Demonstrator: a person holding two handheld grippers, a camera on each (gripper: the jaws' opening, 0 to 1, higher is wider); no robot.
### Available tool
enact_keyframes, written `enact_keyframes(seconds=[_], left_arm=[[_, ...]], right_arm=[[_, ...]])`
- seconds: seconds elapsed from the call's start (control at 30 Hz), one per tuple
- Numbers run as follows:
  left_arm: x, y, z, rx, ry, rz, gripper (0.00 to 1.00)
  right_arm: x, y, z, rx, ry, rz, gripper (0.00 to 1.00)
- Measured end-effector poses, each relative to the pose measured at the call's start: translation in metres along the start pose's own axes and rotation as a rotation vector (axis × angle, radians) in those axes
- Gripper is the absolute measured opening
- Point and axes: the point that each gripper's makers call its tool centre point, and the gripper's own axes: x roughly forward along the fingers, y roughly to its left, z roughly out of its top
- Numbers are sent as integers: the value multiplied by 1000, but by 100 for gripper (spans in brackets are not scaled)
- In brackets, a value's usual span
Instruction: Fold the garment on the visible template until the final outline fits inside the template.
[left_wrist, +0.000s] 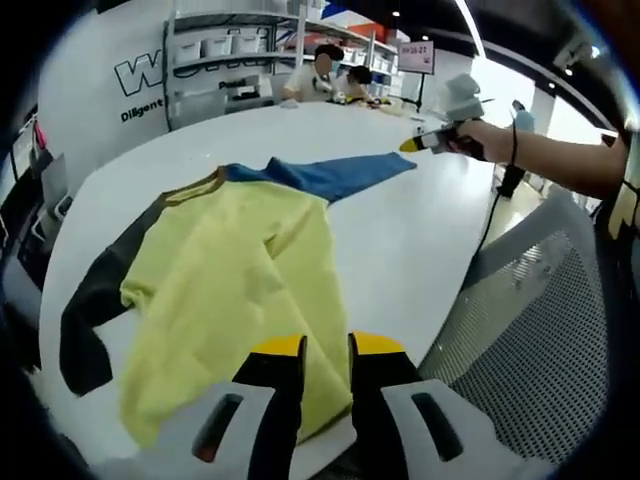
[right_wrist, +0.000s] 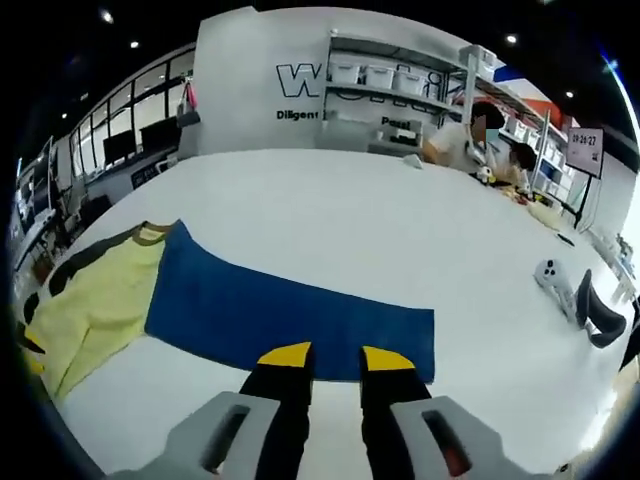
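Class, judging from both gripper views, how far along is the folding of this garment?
Barely begun: the garment lies rumpled on the table, blue sleeve stretched out flat. Right gripper hovers at the sleeve's edge, left gripper over the hem, both open. All folds remain.

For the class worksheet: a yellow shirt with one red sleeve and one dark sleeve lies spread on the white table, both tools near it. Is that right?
Not quite. The sleeve stretched out on the white table is blue, not red; the right gripper view shows it clearly. The rest holds: the yellow shirt has a dark sleeve on its other side, with the left tool and right tool near it.
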Motion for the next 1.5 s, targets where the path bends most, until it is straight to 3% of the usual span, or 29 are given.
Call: enact_keyframes(seconds=[0.5,0.63,1.0,1.17,1.4,1.5], left_arm=[[-11,17,-9,-3,10,26,13],[-19,28,-17,4,26,57,14],[-33,47,-29,22,58,97,18],[-33,45,-38,104,115,54,20],[-30,39,-48,154,163,-8,21],[-28,37,-51,172,177,-24,21]], right_arm=[[-18,66,-7,-28,6,102,13],[-22,93,-11,-47,17,166,14],[-32,141,-25,-104,55,275,15],[-44,190,-33,-184,66,419,15],[-69,278,-50,-365,61,710,18],[-74,292,-53,-381,71,743,17]])
